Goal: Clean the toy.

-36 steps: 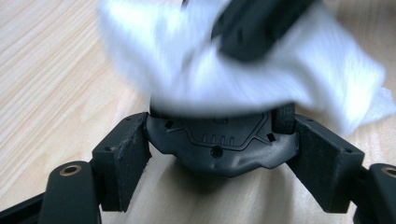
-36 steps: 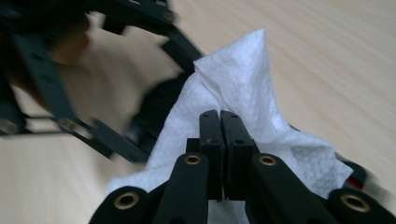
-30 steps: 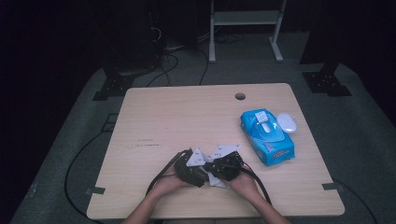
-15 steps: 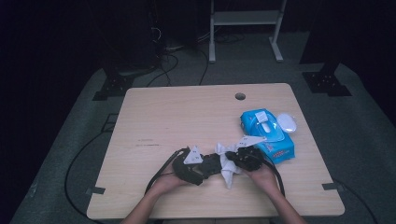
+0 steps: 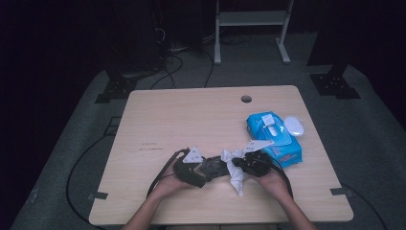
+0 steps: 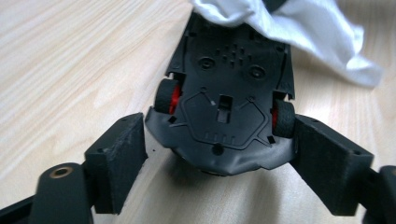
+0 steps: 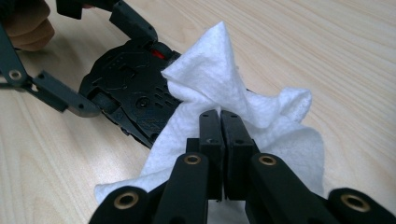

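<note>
A black toy car with red wheel hubs is held upside down just above the table, its underside facing the left gripper view. My left gripper grips the car's tail end, one pad against each side; its jaws have just been opening a little with the car still between them. A white wipe drapes over the car's far end. My right gripper is shut on the wipe. In the high view, the left gripper, the right gripper and the wipe sit near the table's front edge.
A blue pack of wet wipes lies at the right of the wooden table, with a white oval object beside it. A cable hole sits near the far edge. Cables trail from both grippers toward the person.
My right gripper has moved to the right with the wipe, away from the left gripper, then stopped. The left hand and the car have stayed in place.
</note>
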